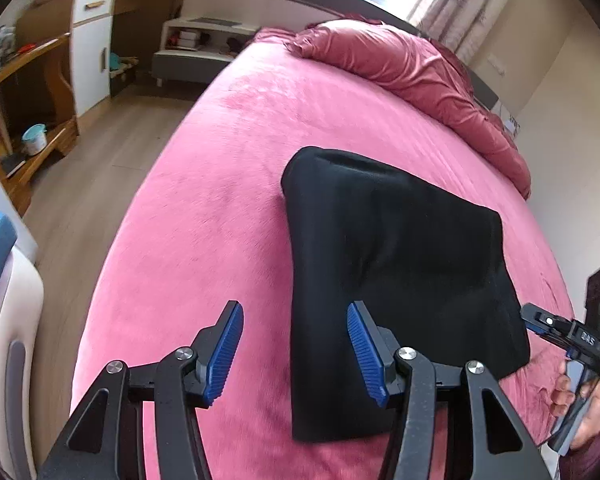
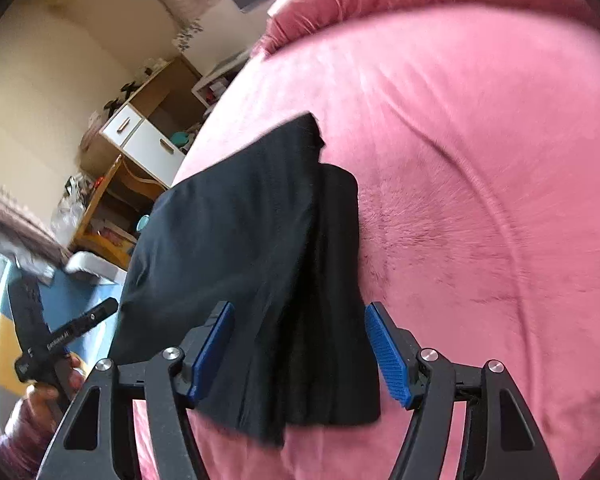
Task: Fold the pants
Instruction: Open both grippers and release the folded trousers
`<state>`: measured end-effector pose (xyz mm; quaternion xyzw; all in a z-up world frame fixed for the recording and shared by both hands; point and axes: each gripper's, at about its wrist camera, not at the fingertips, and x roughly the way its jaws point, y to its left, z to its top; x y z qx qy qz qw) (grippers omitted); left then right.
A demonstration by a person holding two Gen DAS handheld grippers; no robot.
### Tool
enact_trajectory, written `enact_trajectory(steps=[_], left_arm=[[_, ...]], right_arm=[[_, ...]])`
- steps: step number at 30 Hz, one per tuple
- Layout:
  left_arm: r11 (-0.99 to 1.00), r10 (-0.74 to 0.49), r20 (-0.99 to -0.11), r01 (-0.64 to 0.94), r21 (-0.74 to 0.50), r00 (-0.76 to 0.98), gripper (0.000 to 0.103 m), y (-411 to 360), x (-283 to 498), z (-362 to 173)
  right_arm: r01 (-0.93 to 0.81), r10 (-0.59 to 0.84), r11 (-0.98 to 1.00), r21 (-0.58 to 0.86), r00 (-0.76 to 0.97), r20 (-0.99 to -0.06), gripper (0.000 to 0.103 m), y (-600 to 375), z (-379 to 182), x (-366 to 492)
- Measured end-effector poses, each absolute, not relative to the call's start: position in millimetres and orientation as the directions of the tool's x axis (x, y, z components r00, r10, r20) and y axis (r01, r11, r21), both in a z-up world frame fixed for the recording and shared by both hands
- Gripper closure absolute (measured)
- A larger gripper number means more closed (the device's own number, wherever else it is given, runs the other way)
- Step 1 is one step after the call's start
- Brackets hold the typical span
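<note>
Black pants [image 1: 400, 264] lie folded into a thick rectangular bundle on the pink bed [image 1: 204, 208]. My left gripper [image 1: 296, 344] hovers open over the bundle's near left edge, its blue pads clear of the cloth. In the right wrist view the pants [image 2: 240, 240] show a top layer lying askew over a narrower folded layer. My right gripper [image 2: 302, 348] is open over the bundle's near end, with the cloth seen between its fingers but not pinched. A hand [image 1: 572, 396] holds the other gripper at the right edge of the left wrist view.
A rumpled pink duvet [image 1: 400, 60] is heaped along the far side of the bed. Beyond the bed's left edge are wooden floor [image 1: 100, 168], an open wooden shelf unit [image 1: 28, 100], a white cabinet [image 1: 92, 48] and a low white shelf [image 1: 204, 40].
</note>
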<state>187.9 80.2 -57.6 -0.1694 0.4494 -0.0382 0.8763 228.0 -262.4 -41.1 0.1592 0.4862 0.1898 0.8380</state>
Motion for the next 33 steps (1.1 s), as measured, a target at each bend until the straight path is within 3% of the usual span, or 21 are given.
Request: enact_trajectory(steps=[7,8,9,12,18,22,31,33], left_arm=[[0.961,-0.194,-0.753,-0.032,-0.274,0.629,0.048,54.3,160.5,-53.8],[0.962,-0.203,-0.763,-0.022,-0.274,0.614,0.048,48.1,160.8,-56.9],[0.963,-0.208,-0.771,-0.013,-0.27,0.602,0.048,43.8,160.4,-59.1],[0.968,-0.217,-0.788,0.025,-0.248,0.576,0.048,30.1,156.9,-66.0],[0.976,-0.199,-0.813,0.033,-0.216,0.548,0.048,14.5,152.6,-80.3],[0.973,-0.187,-0.812,-0.007,-0.229,0.552,0.048,16.2,144.9,-73.5],[0.981,-0.109,-0.766,-0.055,-0.185,0.634,0.048,14.0,107.6,-44.2],[0.984,-0.098,-0.746,-0.049,-0.172,0.659,0.048,11.9,96.9,-35.9]], right_arm=[[-0.17,0.427,0.903,0.396,0.471,-0.772,0.053,-261.9,-36.2,181.4],[-0.166,0.41,0.911,0.377,0.459,-0.789,0.07,-258.6,-41.2,180.6],[-0.162,0.394,0.919,0.36,0.453,-0.8,0.081,-256.4,-44.6,180.2],[-0.156,0.377,0.926,0.345,0.456,-0.806,0.09,-247.8,-46.7,183.1],[-0.152,0.28,0.96,0.236,0.445,-0.851,0.092,-244.8,-60.1,192.0],[-0.124,0.283,0.959,0.254,0.453,-0.846,0.09,-247.5,-57.0,190.1],[-0.095,0.171,0.985,0.142,0.524,-0.834,0.072,-234.4,-35.0,161.7],[-0.079,0.158,0.987,0.137,0.552,-0.819,0.062,-231.9,-26.6,151.2]])
